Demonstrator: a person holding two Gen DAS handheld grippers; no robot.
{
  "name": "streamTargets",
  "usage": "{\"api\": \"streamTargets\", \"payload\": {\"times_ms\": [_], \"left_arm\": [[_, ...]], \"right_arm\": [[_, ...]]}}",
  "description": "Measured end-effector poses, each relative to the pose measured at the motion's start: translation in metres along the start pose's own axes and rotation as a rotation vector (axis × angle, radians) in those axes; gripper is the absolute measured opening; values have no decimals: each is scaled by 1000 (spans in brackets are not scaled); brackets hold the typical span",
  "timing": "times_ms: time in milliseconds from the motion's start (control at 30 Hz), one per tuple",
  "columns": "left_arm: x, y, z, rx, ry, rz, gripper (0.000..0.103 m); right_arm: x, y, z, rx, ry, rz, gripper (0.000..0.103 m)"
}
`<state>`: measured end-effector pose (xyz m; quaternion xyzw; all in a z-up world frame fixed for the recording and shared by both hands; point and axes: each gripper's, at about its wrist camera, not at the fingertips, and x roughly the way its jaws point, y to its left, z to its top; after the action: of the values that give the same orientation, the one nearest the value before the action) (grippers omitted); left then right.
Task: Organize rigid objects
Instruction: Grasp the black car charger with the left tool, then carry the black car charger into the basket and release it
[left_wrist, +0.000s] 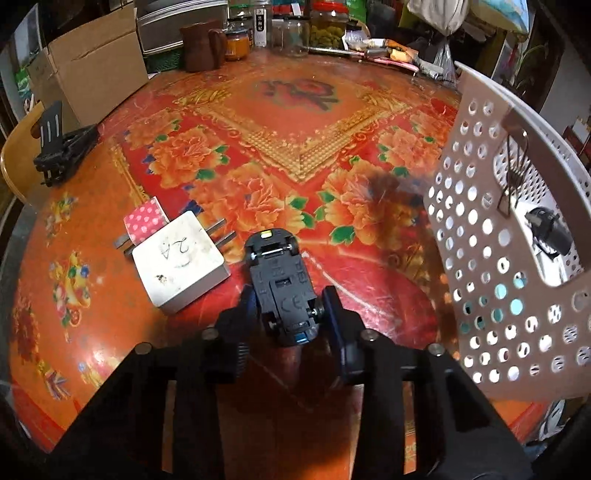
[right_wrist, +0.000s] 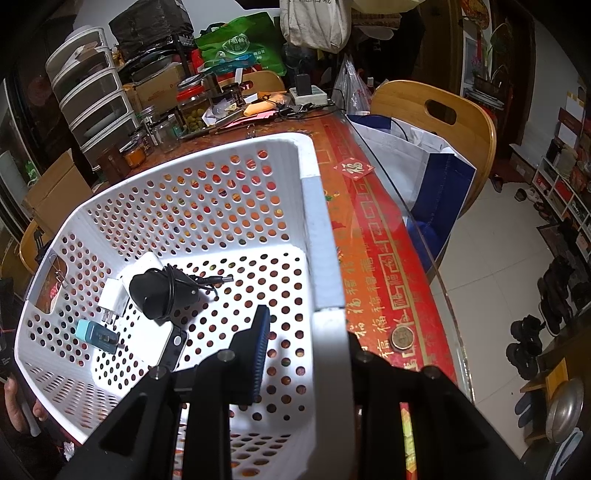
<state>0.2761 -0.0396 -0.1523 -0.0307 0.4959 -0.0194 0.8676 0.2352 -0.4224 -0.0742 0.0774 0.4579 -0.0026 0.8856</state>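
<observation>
The left gripper (left_wrist: 286, 314) points steeply down at the table (left_wrist: 288, 122), its jaws clenched on a small black toy car (left_wrist: 281, 286) that lies upside down, its underside and wheels facing up. The car's rear sits between the pads while its front reaches past the fingertips, away from the camera.

Just left of the car lies a white charger (left_wrist: 179, 264) with its prongs toward the table's middle, and a pink dotted block (left_wrist: 144, 218) touches the charger's far corner. To the car's right stands the white perforated basket (left_wrist: 476, 221), tilted.

The right gripper (right_wrist: 299, 332) also angles down and is clamped on the basket's near wall (right_wrist: 325, 258), one pad inside and one outside. Inside the basket lie a black power adapter (right_wrist: 162, 295) with its cord, a white plug (right_wrist: 114, 295) beside it, a small teal charger (right_wrist: 94, 332) and a white phone-like slab (right_wrist: 159, 347).
</observation>
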Motion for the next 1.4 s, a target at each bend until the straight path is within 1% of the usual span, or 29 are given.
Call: {"api": "streamTargets", "payload": {"times_ms": [33, 67, 133, 200, 433, 567, 767, 900, 1033, 1133, 1267, 1400], "left_arm": [[-4, 3, -1, -14, -25, -25, 28], [-10, 5, -2, -15, -57, -28, 28], [-26, 6, -4, 6, -136, -14, 28], [-36, 4, -4, 32, -168, -7, 28], [-59, 8, -5, 36, -226, -23, 28], [-85, 12, -2, 46, -284, 2, 28], [-112, 13, 12, 66, -333, 35, 28], [-132, 2, 21, 103, -370, 37, 28], [-157, -22, 34, 167, -423, 36, 28], [-166, -40, 47, 206, -424, 17, 28], [-162, -72, 69, 270, -378, -30, 28], [-158, -109, 75, 353, -328, -80, 28]], "right_arm": [[0, 0, 0, -1, -1, 1, 27], [0, 0, 0, -1, -1, 1, 27], [0, 0, 0, -1, -1, 0, 27], [0, -1, -1, -1, -1, 0, 27], [-1, -2, -2, -1, -4, 3, 27], [-1, -1, -2, -2, -2, 1, 27], [-1, 0, -2, -7, 1, 0, 27], [-1, 1, -2, -16, 5, -2, 27], [-1, 2, -1, -16, 4, -1, 27], [-1, 2, -1, -16, 5, -2, 27], [-1, 2, -2, -16, 6, -2, 27], [-1, 2, -1, -16, 6, -2, 27]]}}
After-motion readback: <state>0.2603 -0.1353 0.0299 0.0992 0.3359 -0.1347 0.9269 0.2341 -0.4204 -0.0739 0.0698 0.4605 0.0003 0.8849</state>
